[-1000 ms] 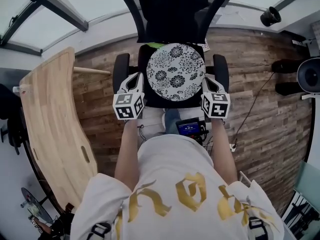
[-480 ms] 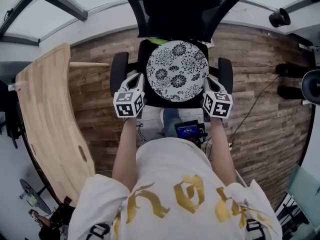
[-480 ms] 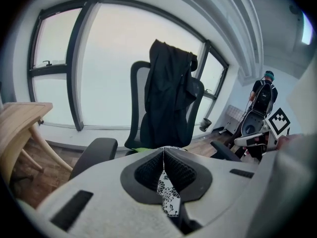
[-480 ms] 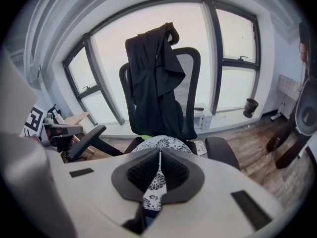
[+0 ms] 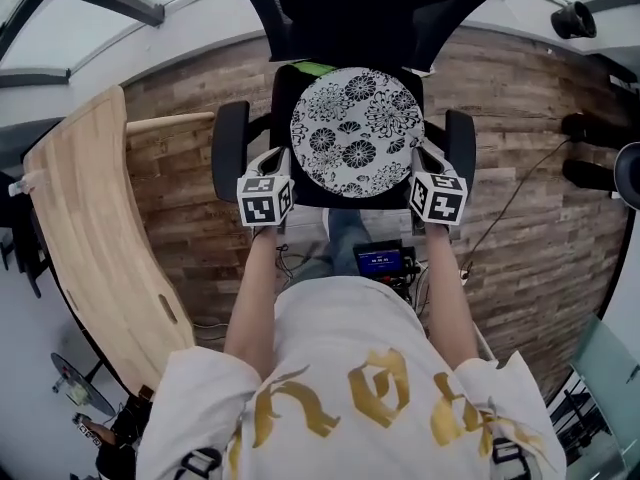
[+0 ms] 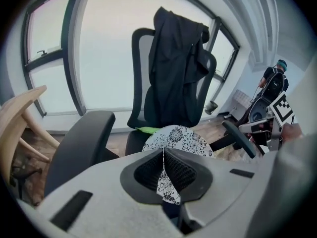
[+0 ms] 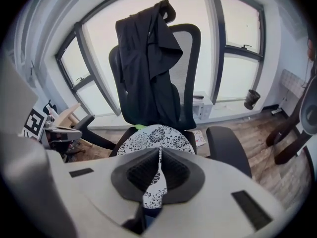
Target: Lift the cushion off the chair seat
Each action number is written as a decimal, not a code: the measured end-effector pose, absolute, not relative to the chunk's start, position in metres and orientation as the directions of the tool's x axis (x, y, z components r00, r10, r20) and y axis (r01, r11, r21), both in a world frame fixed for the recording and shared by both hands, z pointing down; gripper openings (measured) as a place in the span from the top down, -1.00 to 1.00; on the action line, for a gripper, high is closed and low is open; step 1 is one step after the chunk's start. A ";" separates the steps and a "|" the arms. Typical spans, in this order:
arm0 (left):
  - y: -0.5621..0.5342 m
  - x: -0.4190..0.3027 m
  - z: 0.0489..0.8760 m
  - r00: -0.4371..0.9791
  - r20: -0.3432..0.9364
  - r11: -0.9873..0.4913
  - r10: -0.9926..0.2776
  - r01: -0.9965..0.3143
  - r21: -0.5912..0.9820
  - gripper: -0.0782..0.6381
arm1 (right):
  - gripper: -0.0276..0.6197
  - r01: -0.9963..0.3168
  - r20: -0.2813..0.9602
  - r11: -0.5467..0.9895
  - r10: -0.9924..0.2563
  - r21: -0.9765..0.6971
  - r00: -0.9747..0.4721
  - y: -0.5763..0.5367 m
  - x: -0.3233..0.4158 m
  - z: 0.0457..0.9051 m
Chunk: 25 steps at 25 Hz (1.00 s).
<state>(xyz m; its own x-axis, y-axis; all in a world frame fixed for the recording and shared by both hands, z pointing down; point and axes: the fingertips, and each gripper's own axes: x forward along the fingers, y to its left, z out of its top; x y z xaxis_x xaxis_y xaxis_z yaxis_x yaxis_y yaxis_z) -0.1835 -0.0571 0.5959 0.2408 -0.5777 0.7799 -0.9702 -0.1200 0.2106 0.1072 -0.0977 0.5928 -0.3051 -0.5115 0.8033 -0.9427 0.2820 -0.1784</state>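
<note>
- The round cushion (image 5: 352,130), white with black flower print, lies flat on the black chair seat (image 5: 284,103). It covers most of the seat and reaches close to the front edge.
- The left gripper (image 5: 279,157) is at the front left corner of the seat, between the cushion's rim and the left armrest (image 5: 228,148). Its tip is just beside the rim; whether it touches cannot be told.
- In the left gripper view, the left gripper (image 6: 163,150) has its jaws pressed together with nothing pinched. The flower print of the cushion (image 6: 181,137) shows through the slit below the tips, lying beyond them.
- The right gripper (image 5: 420,155) mirrors it at the front right corner, between the rim and the right armrest (image 5: 460,143).
- In the right gripper view, the right gripper (image 7: 159,150) likewise has its jaws closed on themselves and empty, with the cushion (image 7: 154,134) ahead of them.
- A black jacket (image 7: 146,58) hangs over the chair back.
- A green thing (image 5: 312,68) peeks out at the rear edge of the seat, behind the cushion.
- A curved wooden piece (image 5: 90,228) stands on the plank floor (image 5: 190,218), well apart from the chair on its left.
</note>
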 end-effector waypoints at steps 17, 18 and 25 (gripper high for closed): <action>-0.081 -0.183 0.699 0.219 0.896 -0.031 -0.386 -0.974 0.224 0.75 | 0.87 -0.945 0.898 0.312 -0.382 -0.096 -0.217 -0.134 0.115 0.675; -0.080 -0.183 0.707 0.220 0.904 -0.033 -0.366 -0.974 0.224 0.75 | 0.87 -0.947 0.903 0.306 -0.374 -0.097 -0.214 -0.137 0.115 0.682; -0.070 -0.196 0.756 0.188 0.949 0.057 -0.254 -0.976 0.209 0.67 | 0.87 -0.961 0.926 0.249 -0.322 -0.119 -0.198 -0.154 0.122 0.729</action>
<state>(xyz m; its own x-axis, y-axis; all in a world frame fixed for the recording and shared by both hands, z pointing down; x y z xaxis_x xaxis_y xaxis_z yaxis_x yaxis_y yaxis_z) -0.1958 -0.0702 0.7562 0.1883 -0.2535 0.9488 -0.9763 0.0567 0.2089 0.1223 -0.1541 0.7291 -0.1982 -0.3225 0.9256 -0.9611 0.2491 -0.1190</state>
